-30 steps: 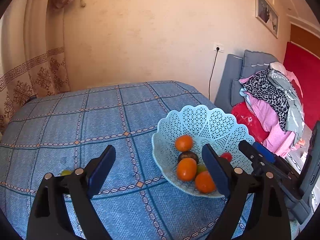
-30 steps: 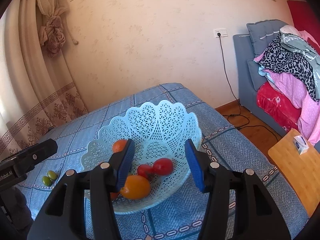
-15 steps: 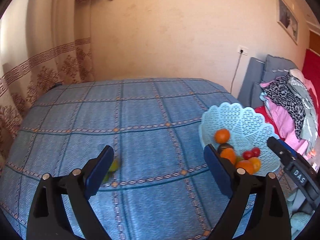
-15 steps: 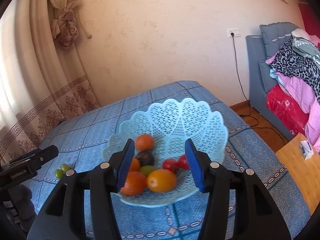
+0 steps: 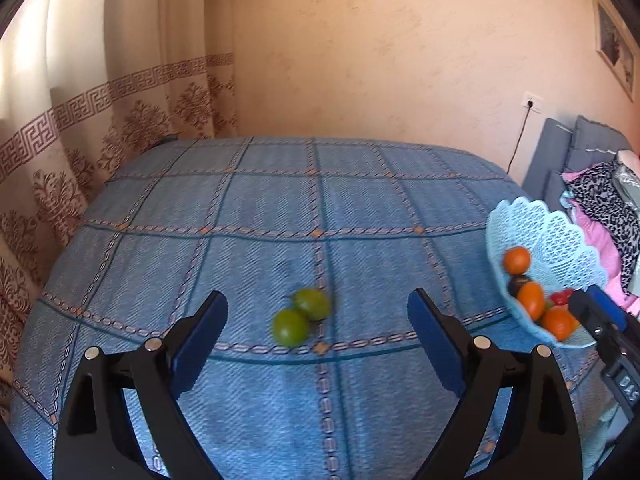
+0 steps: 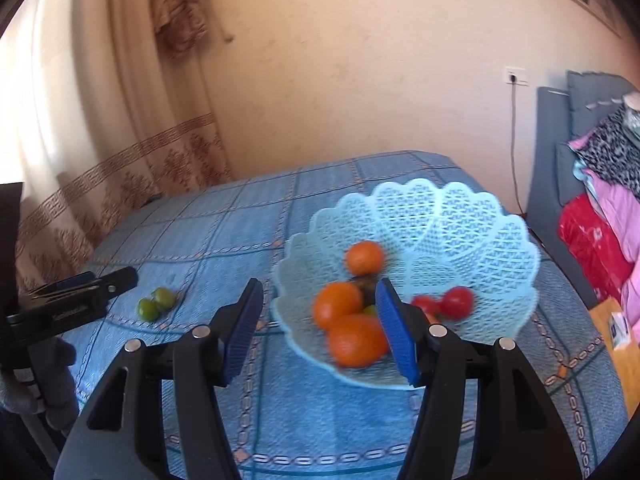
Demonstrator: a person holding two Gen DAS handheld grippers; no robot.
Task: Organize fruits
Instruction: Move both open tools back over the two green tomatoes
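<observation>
Two small green fruits (image 5: pixel 301 316) lie touching on the blue checked tablecloth (image 5: pixel 256 216), just beyond my left gripper (image 5: pixel 318 332), which hangs open above the cloth with nothing between its pads. The same green fruits (image 6: pixel 157 304) show at the left of the right wrist view. A pale blue lattice basket (image 6: pixel 472 232) holds several oranges (image 6: pixel 354 338), two red tomatoes (image 6: pixel 456 302) and a dark fruit. My right gripper (image 6: pixel 320 326) hovers at the basket's near rim, its jaws opening, pressing on nothing. The basket (image 5: pixel 560 244) sits at the right in the left wrist view.
A patterned curtain (image 5: pixel 80 128) hangs left of the table. A grey sofa piled with clothes (image 6: pixel 600 168) stands to the right, beside a wooden surface (image 6: pixel 616 344). A cable runs down the wall from a socket (image 6: pixel 516 76).
My left gripper swung left, away from the basket, until the green fruits lay ahead of its open jaws. My right gripper also shifted left along the basket and its jaws widened.
</observation>
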